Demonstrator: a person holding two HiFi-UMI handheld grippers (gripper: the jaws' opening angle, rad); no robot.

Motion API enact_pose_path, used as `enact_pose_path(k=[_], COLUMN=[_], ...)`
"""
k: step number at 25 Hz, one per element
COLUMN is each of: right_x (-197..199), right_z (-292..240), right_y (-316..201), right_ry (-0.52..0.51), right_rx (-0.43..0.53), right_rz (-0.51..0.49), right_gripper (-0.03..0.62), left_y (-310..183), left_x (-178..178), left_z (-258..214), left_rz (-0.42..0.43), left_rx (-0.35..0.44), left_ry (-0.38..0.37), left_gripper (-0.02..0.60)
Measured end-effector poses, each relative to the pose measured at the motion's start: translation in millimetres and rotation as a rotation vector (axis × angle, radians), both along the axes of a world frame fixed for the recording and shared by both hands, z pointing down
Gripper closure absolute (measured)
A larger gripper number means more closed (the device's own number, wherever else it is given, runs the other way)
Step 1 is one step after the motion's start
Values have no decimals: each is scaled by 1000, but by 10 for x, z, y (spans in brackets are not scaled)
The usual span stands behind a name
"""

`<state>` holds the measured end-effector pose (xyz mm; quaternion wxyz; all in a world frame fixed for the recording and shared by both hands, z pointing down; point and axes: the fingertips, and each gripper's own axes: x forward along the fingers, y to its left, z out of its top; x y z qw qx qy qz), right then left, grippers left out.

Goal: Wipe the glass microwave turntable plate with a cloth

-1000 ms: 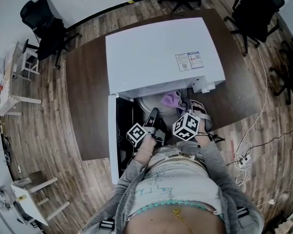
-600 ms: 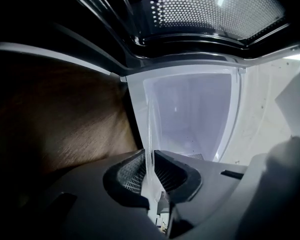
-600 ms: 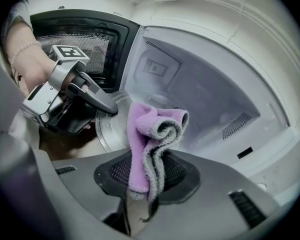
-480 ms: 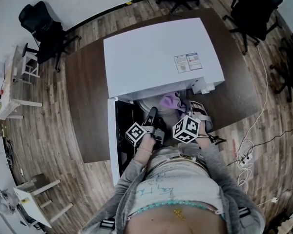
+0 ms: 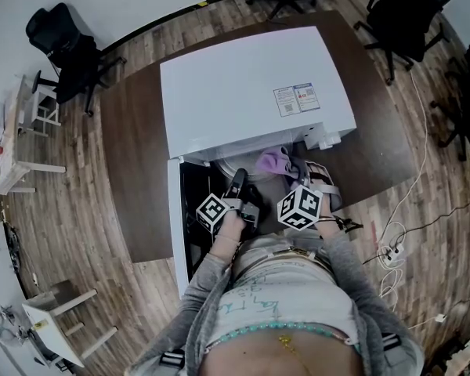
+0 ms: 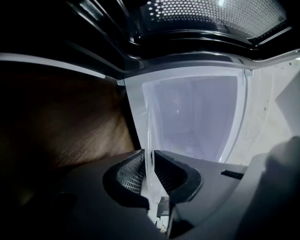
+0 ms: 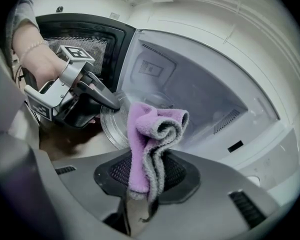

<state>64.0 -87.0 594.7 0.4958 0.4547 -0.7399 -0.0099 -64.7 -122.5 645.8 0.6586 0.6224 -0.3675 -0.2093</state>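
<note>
Dark table (image 5: 133,147), white microwave (image 5: 243,84), door (image 5: 173,225) open; L claw (image 6: 150,158) clamped on plate (image 7: 110,126), R claw (image 7: 147,173) on cloth (image 7: 149,129)

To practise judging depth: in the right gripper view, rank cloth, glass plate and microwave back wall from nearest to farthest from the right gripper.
1. Cloth, held by the right gripper.
2. Glass plate, just beyond, left.
3. Microwave back wall, behind the plate.

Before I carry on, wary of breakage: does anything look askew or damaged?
Only the glass plate stands on edge, pinched at its rim by the left gripper before the microwave. No crack or spill shows.
</note>
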Motion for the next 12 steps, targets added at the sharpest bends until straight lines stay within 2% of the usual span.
enact_pose_path(k=[12], right_x=[98], right_z=[-22], right_y=[-10], right_ry=[3], right_rx=[5], right_rz=[15], right_gripper=[479], left_y=[-388], left_x=[142], left_z=[-162], left_rz=[-16], left_rx=[30], left_ry=[3], left_gripper=[535])
